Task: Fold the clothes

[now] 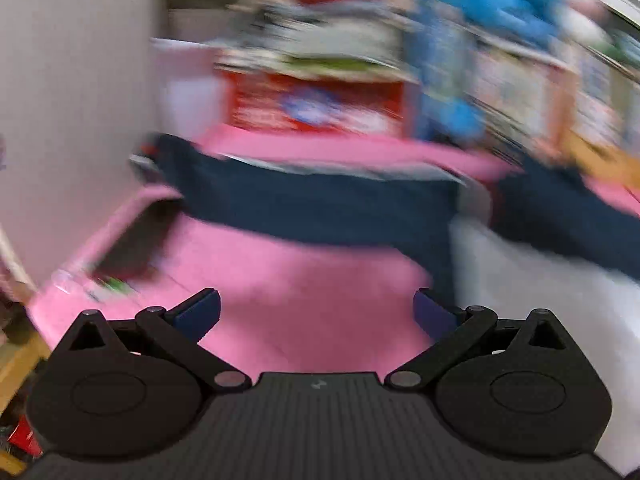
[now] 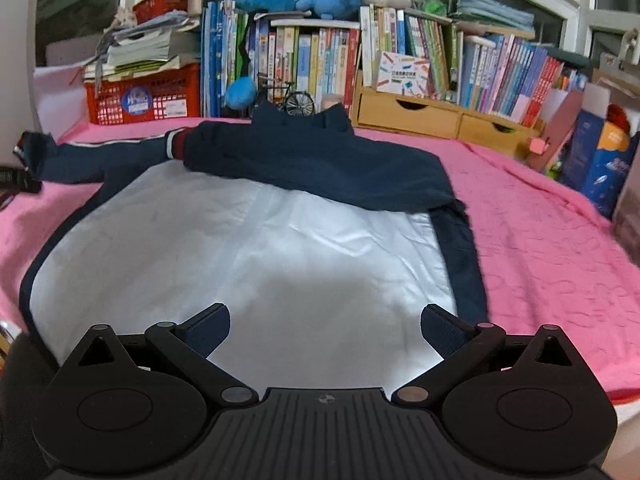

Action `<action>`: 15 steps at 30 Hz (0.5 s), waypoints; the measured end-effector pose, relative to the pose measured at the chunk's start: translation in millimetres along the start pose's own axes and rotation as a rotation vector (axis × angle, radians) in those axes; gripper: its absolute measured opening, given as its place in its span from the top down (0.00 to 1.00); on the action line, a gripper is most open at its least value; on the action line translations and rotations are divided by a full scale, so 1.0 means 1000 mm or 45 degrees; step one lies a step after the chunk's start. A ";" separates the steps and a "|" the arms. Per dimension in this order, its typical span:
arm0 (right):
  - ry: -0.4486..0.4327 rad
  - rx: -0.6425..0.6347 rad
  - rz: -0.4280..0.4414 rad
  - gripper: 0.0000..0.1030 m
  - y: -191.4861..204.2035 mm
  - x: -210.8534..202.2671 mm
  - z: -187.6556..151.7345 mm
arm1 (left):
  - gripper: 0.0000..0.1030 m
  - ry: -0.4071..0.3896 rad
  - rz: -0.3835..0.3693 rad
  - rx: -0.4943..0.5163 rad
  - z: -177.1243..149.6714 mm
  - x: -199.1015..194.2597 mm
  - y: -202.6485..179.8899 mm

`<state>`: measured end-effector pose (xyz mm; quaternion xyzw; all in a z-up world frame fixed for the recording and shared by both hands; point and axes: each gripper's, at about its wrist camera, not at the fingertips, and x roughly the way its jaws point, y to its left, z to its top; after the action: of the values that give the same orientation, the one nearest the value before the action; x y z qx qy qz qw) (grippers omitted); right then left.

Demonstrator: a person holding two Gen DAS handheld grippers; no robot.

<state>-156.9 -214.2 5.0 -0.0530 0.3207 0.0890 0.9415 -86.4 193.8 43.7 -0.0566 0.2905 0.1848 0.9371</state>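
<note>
A pink bedspread (image 2: 540,240) carries a navy, white-lined jacket (image 2: 248,248).

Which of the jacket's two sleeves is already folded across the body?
The sleeve with the red-and-white cuff, lying across the navy jacket. The other sleeve stretches sideways onto the pink bedspread.

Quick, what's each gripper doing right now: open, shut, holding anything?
Left gripper: open, empty, over the pink bedspread.
Right gripper: open, empty, above the jacket.
</note>
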 end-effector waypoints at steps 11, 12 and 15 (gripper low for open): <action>0.105 0.095 -0.002 0.00 0.007 0.072 0.021 | 0.00 -0.097 0.251 -0.377 0.079 0.145 0.107; 0.110 0.096 -0.005 0.00 0.005 0.075 0.022 | 0.00 -0.119 0.275 -0.372 0.084 0.155 0.108; 0.122 0.107 -0.013 0.00 0.004 0.085 0.027 | 0.00 -0.103 0.344 -0.381 0.095 0.185 0.111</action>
<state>-75.6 -194.4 -26.4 -0.0192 0.3687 0.0681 0.9268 62.5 374.5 17.8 -0.1483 0.2268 0.3521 0.8959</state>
